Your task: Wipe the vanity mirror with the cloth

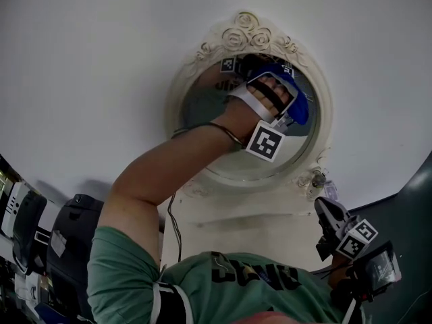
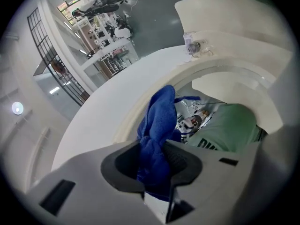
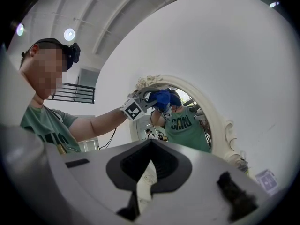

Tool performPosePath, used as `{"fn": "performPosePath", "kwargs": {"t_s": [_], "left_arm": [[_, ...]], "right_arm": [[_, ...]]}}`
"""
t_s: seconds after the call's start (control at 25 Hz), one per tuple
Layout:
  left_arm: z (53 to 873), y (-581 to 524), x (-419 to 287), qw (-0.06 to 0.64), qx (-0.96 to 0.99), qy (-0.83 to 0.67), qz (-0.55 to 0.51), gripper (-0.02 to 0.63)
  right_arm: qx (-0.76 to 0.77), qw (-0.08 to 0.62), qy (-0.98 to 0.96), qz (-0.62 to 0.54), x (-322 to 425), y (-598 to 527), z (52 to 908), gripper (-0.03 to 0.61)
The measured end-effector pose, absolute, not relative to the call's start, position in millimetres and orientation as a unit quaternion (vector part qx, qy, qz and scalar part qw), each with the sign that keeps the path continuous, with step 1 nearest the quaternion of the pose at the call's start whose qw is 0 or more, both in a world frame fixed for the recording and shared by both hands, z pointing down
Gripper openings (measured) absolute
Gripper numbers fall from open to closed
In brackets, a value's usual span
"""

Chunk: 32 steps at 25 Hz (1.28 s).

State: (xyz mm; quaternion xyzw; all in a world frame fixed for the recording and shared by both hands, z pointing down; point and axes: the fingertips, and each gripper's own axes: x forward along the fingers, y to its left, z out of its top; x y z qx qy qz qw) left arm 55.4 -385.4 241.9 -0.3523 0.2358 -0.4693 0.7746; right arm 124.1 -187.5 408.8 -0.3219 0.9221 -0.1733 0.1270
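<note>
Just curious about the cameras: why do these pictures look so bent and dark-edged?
Head view: a wide lens bends the vanity mirror, and the corners are dark. Left gripper view: black round border, cloth sharp, railings bowed. Right gripper view: same border, brightly lit wall.

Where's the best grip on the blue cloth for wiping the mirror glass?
Pinch the cloth at its bunched end, as the left gripper does, approaching from the side away from the vanity mirror. The loose fabric then sticks out past the jaws and likely meets the glass first.

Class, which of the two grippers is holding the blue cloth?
The left gripper, up at the vanity mirror, has its fingers shut on the cloth. The right gripper hangs low, empty.
</note>
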Motion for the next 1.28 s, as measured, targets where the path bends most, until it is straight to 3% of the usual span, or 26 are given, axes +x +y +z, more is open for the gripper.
{"fn": "performPosePath", "kwargs": {"t_s": [0.36, 0.56, 1.0, 1.28], "left_arm": [[262, -326, -148, 0.724, -0.354, 0.268, -0.528, 0.114], [270, -324, -205, 0.71, -0.352, 0.278, -0.542, 0.114], [300, -370, -190, 0.708, -0.339, 0.242, -0.571, 0.114], [305, -382, -105, 0.719, -0.363, 0.229, -0.546, 0.114]], "right_arm": [[-0.301, 0.089, 0.936, -0.157, 47, -190, 392, 0.012], [-0.282, 0.081, 0.945, -0.147, 8, -184, 383, 0.011], [-0.305, 0.088, 0.935, -0.157, 34, -189, 397, 0.012], [-0.322, 0.098, 0.926, -0.169, 89, -195, 411, 0.012]]}}
